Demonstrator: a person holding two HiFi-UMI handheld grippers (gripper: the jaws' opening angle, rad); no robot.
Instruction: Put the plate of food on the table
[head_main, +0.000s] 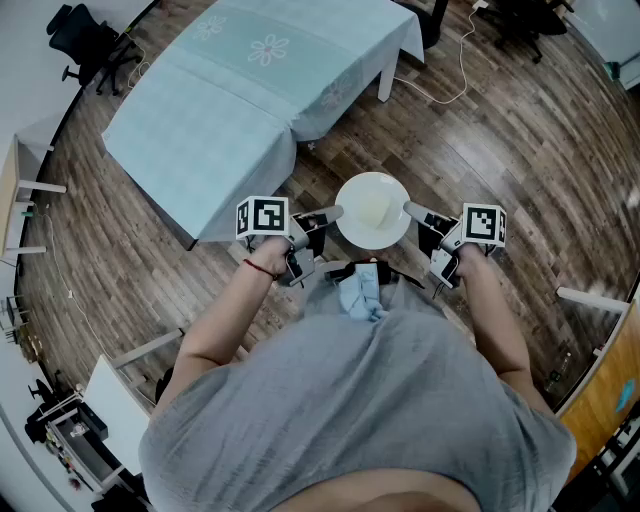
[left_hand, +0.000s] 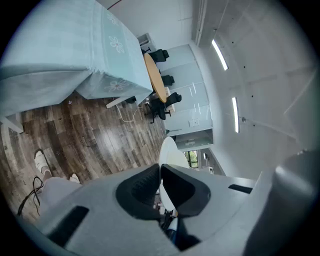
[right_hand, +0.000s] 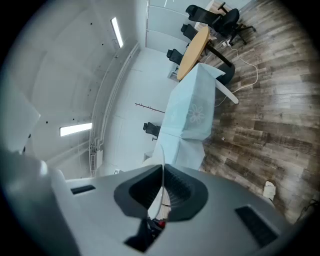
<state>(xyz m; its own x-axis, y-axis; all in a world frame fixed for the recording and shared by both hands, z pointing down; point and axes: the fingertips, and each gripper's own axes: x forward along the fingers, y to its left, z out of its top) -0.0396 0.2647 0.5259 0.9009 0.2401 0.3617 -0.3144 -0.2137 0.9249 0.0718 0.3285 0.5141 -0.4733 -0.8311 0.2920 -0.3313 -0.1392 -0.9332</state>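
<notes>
Well, the white plate (head_main: 372, 210) is held up over the wooden floor (head_main: 480, 150), near the worktop (head_main: 250, 90) with the pale blue cloth but not above it. The left claw (head_main: 328, 214) is pinched narrow on its left rim and the right claw (head_main: 414, 211) on its right rim. Of the food (head_main: 378, 212) I see only a pale patch, too blurred to name.

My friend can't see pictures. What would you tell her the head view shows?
From above, a person holds a white plate of pale food over a wooden floor, with the left gripper and the right gripper each clamped on opposite sides of its rim. A table under a light blue cloth stands ahead, not yet reached.
</notes>
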